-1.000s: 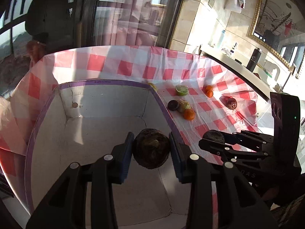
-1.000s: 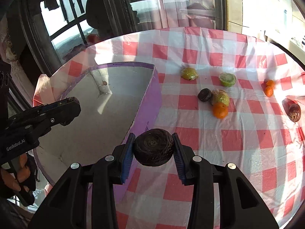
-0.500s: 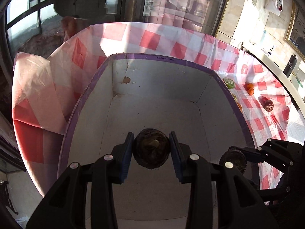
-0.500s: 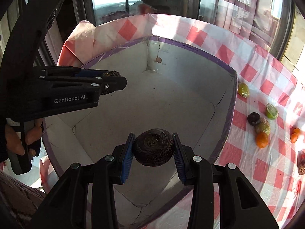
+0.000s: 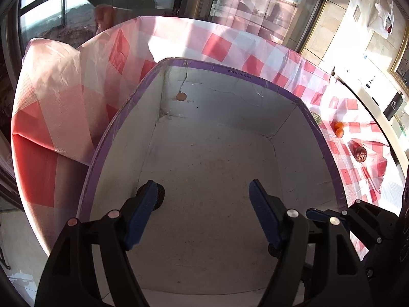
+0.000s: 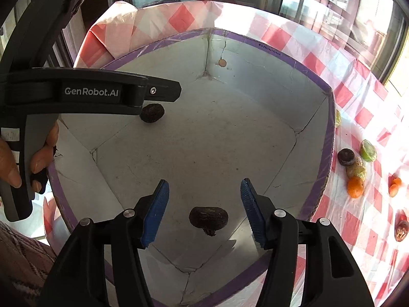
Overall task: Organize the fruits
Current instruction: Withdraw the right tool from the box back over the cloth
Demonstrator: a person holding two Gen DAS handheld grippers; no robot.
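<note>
Counter: you have a red-and-white checked cloth over it, and it carries the box and the loose fruit.
Box: white cardboard with a purple-taped rim, sitting at the counter's left end; both of your grippers hang over its open top.
Left gripper: your jaws are spread wide with nothing between them, above the box floor.
Right gripper: your jaws are also spread, empty, over the near side of the box.
Dark fruit 1: lies loose on the box floor, between and below your right jaws, touching neither.
Dark fruit 2: rests on the box floor by the left wall, partly hidden under your left gripper's finger.
Loose fruit on the cloth: a dark round fruit, a green one, a wrapped yellowish one and an orange cluster just beside the box's right wall; 2 small oranges lie further toward the right edge, and a reddish-brown fruit lies nearer you.
</note>
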